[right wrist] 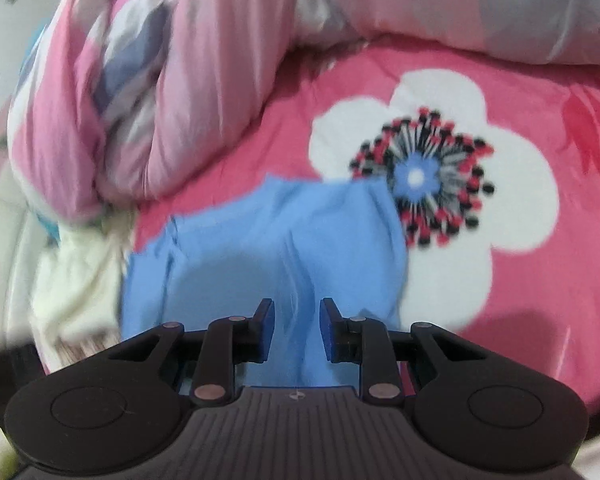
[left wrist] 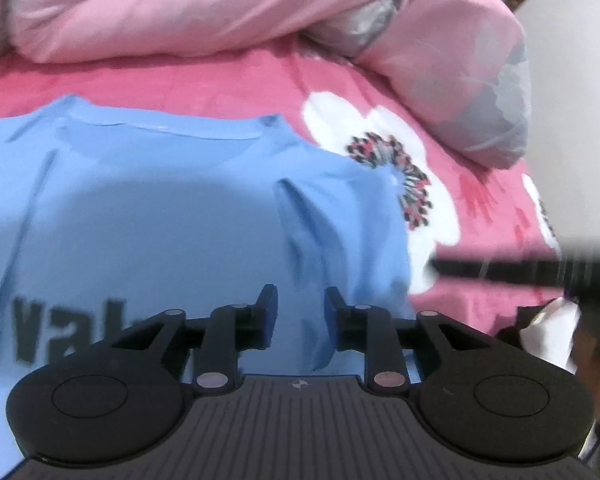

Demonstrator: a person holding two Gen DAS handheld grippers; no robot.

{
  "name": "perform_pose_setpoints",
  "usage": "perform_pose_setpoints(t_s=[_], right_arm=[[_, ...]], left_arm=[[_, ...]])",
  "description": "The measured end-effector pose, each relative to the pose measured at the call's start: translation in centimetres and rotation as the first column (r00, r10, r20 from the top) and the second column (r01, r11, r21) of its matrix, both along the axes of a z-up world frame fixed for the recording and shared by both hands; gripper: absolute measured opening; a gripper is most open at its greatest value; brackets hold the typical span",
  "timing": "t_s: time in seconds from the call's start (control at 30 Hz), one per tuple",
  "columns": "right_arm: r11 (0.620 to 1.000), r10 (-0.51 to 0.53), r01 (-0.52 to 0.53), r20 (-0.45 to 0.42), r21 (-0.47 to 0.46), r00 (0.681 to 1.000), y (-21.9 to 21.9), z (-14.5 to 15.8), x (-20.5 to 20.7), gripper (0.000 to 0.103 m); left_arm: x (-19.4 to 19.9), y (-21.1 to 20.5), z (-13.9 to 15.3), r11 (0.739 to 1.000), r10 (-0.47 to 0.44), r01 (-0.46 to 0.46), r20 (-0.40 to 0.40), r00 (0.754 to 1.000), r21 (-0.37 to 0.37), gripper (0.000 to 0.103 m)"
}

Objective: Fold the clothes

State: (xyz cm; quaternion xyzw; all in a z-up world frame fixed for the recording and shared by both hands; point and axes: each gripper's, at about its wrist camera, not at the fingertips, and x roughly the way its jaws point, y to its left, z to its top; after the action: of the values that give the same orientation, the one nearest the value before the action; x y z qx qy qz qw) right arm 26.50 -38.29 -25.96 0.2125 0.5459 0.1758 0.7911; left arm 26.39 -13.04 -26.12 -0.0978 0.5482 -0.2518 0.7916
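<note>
A light blue T-shirt [left wrist: 172, 216] with dark lettering lies flat on the pink floral bedsheet [left wrist: 228, 84], collar at the far side. My left gripper [left wrist: 301, 312] is open just above the shirt's right part, nothing between its fingers. In the right wrist view a sleeve or side part of the same blue shirt [right wrist: 276, 240] lies wrinkled on the sheet. My right gripper [right wrist: 297, 326] is open above that blue cloth, and a raised fold runs between its fingers without being pinched.
A rolled pink and grey quilt [left wrist: 260, 8] lies along the far side of the bed; it also shows in the right wrist view [right wrist: 148, 92]. White cloth [right wrist: 76, 280] lies left of the shirt. The other gripper's dark body [left wrist: 540, 272] shows at right.
</note>
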Motion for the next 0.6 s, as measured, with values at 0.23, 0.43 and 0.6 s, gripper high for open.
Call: perform_pose_setpoints(t_s=[0.23, 0.43, 0.6], right_arm=[[0.974, 0.145, -0.125, 0.097, -0.187, 0.985, 5.4, -1.6, -3.4, 0.026], [0.917, 0.321, -0.276, 0.123, -0.287, 0.939, 9.7, -4.2, -4.5, 0.026], [0.894, 0.371, -0.306, 0.157, -0.328, 0.915, 10.0, -4.0, -5.4, 0.027]], left_arm=[[5.9, -2.0, -2.1, 0.999, -0.032, 0.032, -0.027, 0.999, -0.01, 0.034], [8.3, -2.6, -3.1, 0.999, -0.039, 0.04, -0.027, 0.999, 0.023, 0.034], [8.4, -3.9, -4.5, 0.991, -0.105, 0.107, -0.027, 0.994, 0.075, 0.034]])
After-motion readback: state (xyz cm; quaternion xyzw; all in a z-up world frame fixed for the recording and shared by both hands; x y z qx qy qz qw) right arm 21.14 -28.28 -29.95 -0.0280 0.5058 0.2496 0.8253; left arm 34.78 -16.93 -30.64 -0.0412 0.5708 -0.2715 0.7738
